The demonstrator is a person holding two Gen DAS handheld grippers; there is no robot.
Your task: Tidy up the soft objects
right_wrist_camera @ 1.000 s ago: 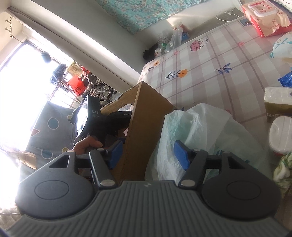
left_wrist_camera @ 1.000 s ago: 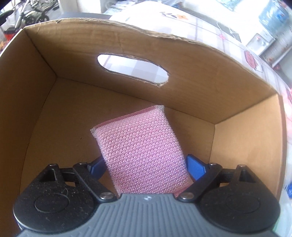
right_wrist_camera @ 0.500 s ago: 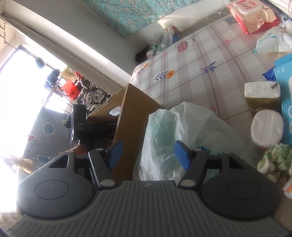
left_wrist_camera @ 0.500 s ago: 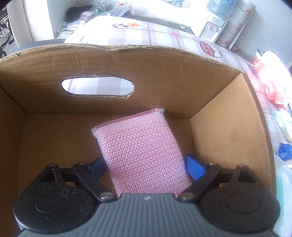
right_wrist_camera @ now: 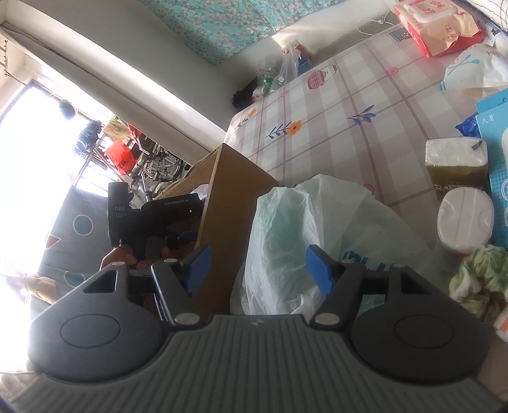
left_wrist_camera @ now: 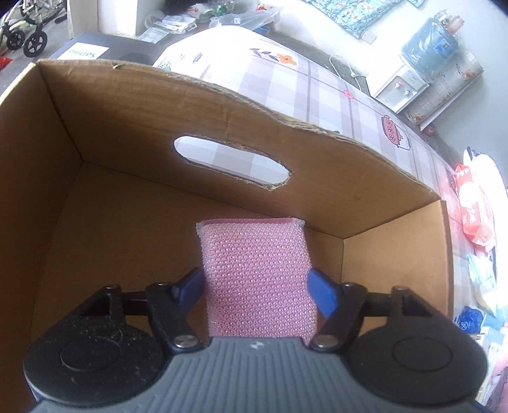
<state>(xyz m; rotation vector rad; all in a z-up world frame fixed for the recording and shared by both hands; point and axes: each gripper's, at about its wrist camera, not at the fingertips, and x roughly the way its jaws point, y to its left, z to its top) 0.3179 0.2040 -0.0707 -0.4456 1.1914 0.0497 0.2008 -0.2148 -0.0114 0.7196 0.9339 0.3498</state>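
Note:
A pink mesh sponge (left_wrist_camera: 254, 260) stands on end inside the brown cardboard box (left_wrist_camera: 222, 127), leaning toward the far wall under the handle cutout. My left gripper (left_wrist_camera: 254, 286) reaches down into the box. Its jaws are closing, and both blue pads meet the sponge's sides. My right gripper (right_wrist_camera: 257, 267) hovers open outside the box (right_wrist_camera: 228, 203), over its near corner and a crumpled pale green plastic bag (right_wrist_camera: 301, 228), gripping nothing. A hand (right_wrist_camera: 117, 257) holding the other gripper's black body shows at the box's left.
On the checked tablecloth (right_wrist_camera: 349, 120) to the right are a tissue block (right_wrist_camera: 454, 165), a white lidded tub (right_wrist_camera: 465, 219), a green-white cloth (right_wrist_camera: 479, 273) and a red wipes pack (right_wrist_camera: 435, 22). Beyond the box stand a window and bicycles.
The left jaws have narrowed onto the pink sponge, which now stands straight instead of tilted. The left view has swung back across the box. The right gripper has stayed put.

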